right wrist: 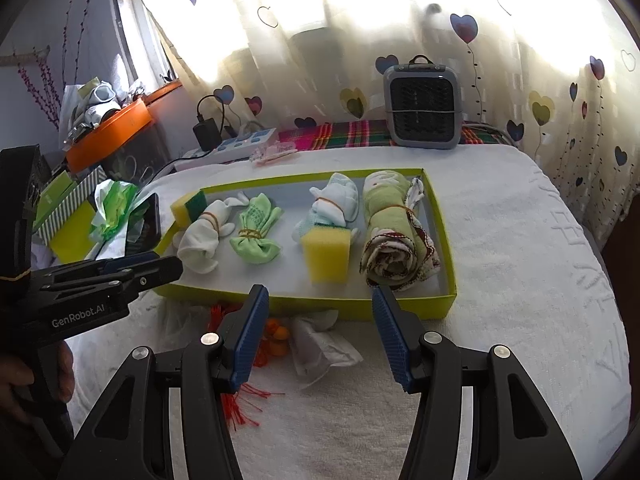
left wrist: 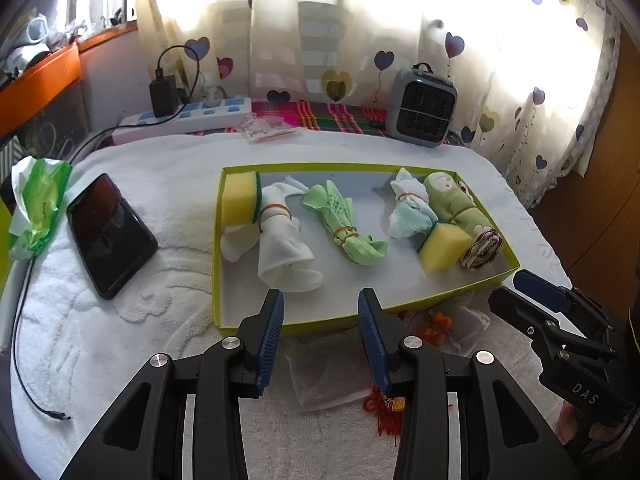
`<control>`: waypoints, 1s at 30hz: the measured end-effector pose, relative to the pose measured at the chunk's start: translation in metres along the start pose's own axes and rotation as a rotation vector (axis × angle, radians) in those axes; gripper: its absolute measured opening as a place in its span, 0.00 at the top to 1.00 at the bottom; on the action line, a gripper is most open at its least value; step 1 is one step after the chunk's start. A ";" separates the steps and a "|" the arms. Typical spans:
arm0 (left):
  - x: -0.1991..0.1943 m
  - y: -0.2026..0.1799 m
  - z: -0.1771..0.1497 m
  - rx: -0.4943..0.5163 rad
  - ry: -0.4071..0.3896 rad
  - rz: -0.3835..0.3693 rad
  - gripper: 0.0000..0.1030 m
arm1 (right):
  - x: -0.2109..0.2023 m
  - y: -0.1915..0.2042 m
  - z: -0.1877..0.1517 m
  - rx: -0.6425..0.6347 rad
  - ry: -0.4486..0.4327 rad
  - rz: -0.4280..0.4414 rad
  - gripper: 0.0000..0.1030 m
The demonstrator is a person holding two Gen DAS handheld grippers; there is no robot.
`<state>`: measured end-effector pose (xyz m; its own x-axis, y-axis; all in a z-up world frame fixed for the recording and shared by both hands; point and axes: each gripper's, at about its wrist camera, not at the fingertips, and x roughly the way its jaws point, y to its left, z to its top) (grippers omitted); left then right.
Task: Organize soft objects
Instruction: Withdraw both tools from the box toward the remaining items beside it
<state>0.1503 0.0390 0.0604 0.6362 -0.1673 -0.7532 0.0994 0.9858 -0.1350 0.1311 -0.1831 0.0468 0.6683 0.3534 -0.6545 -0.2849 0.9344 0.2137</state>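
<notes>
The lime tray (left wrist: 496, 276) of banded cloth rolls and sponges lies just ahead of the left gripper (left wrist: 321, 300) and right gripper (right wrist: 318, 294), both released, empty, angled downward.

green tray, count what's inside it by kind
In the green tray:
Yellow sponges: 2
Sock bundles tied with rubber bands: 3, white, green, pale blue and white
Rolled green towel: 1
Total: 6

red tassel (left wrist: 384, 412) partly hidden behind the left gripper's fingers (left wrist: 374, 340).
</notes>
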 end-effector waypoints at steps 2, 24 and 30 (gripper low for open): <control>-0.003 0.005 -0.005 -0.018 -0.001 -0.009 0.64 | -0.001 -0.002 -0.003 0.000 0.006 -0.005 0.47; 0.002 0.028 -0.053 -0.086 0.065 -0.118 0.64 | 0.010 -0.006 -0.021 0.002 0.069 -0.031 0.47; 0.006 0.022 -0.057 -0.073 0.086 -0.161 0.62 | 0.023 -0.006 -0.019 0.002 0.102 0.004 0.51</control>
<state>0.1131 0.0586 0.0161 0.5488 -0.3262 -0.7697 0.1370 0.9434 -0.3022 0.1353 -0.1819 0.0171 0.5937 0.3512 -0.7240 -0.2861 0.9331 0.2180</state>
